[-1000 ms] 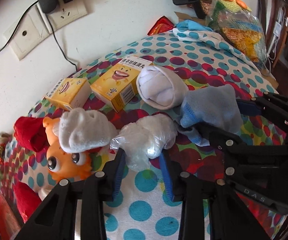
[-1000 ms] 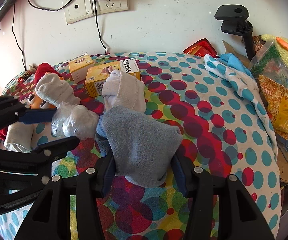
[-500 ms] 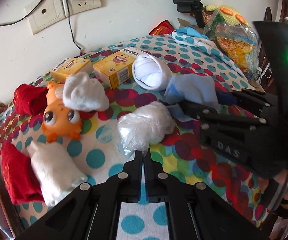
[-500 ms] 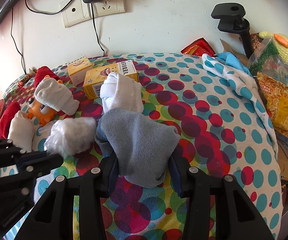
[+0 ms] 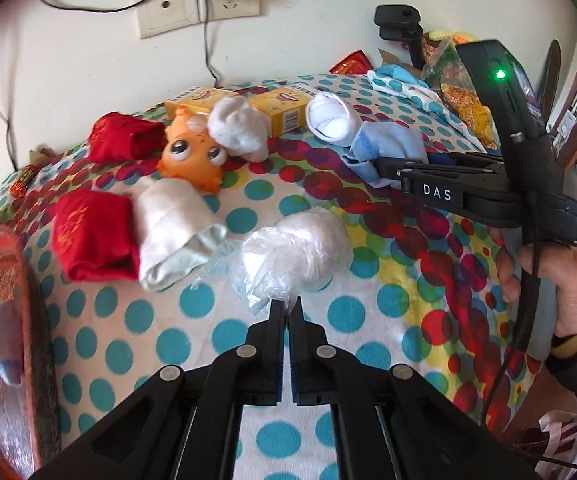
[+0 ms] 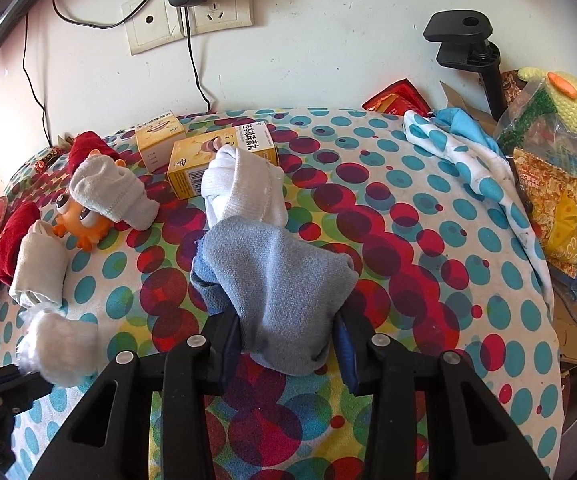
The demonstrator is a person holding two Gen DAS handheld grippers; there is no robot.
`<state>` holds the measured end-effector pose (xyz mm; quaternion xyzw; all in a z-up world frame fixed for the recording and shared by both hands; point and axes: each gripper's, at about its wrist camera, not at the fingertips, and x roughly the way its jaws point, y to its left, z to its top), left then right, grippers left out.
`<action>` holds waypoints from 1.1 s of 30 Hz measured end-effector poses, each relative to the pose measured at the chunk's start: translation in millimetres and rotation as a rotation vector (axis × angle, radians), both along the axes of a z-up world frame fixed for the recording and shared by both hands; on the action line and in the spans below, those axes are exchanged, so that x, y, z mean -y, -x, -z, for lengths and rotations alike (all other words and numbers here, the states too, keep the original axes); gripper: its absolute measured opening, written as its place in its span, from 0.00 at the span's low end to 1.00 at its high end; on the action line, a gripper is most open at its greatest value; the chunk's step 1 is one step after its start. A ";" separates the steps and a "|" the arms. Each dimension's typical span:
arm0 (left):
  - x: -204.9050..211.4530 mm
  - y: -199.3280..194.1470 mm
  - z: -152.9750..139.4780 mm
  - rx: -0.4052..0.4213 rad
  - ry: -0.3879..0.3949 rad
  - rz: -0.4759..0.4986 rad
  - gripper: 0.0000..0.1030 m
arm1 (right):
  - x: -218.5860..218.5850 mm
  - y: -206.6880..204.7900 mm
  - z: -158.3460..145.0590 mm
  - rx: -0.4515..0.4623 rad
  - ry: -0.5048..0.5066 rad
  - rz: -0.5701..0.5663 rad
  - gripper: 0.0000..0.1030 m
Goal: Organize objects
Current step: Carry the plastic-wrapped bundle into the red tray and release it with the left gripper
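My left gripper (image 5: 287,307) is shut on the edge of a clear plastic bag holding something white (image 5: 293,255), which it holds just over the dotted cloth; the bag also shows in the right wrist view (image 6: 62,350). My right gripper (image 6: 286,322) is open, its fingers on either side of a rolled grey-blue sock (image 6: 284,280) that lies on the cloth; the sock also shows in the left wrist view (image 5: 388,146). A rolled white sock (image 6: 244,184) lies just behind it.
An orange toy (image 5: 192,156) with a white sock (image 5: 238,130) on it, red cloth rolls (image 5: 92,232), a cream sock roll (image 5: 172,216) and two yellow boxes (image 6: 204,152) lie at the left and back. A red tray edge (image 5: 0,280) is far left. Bags (image 6: 560,184) crowd the right.
My left gripper closed on the plastic bag and pulled it back toward the front left, away from the socks. My right gripper stayed around the grey-blue sock.
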<state>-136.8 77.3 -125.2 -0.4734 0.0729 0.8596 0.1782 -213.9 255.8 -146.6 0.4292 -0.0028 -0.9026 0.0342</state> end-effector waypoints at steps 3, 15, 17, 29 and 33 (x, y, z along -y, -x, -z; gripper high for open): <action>9.7 -9.1 -6.5 -0.010 -0.011 -0.020 0.01 | 2.4 -1.8 -2.3 -0.015 -0.002 -0.018 0.32; 64.5 -30.7 -32.7 -0.030 -0.049 -0.129 0.01 | 10.1 -2.3 -1.7 -0.007 -0.039 -0.033 0.32; 73.6 -34.0 -36.8 -0.036 -0.052 -0.138 0.01 | 10.9 -2.0 -1.4 -0.004 -0.047 -0.033 0.32; 136.9 -46.6 -62.4 -0.089 -0.027 -0.265 0.01 | 14.2 -1.7 -0.9 -0.004 -0.071 -0.033 0.32; 161.9 -47.5 -68.3 -0.096 -0.017 -0.315 0.01 | 14.5 -1.7 -0.9 -0.004 -0.072 -0.032 0.33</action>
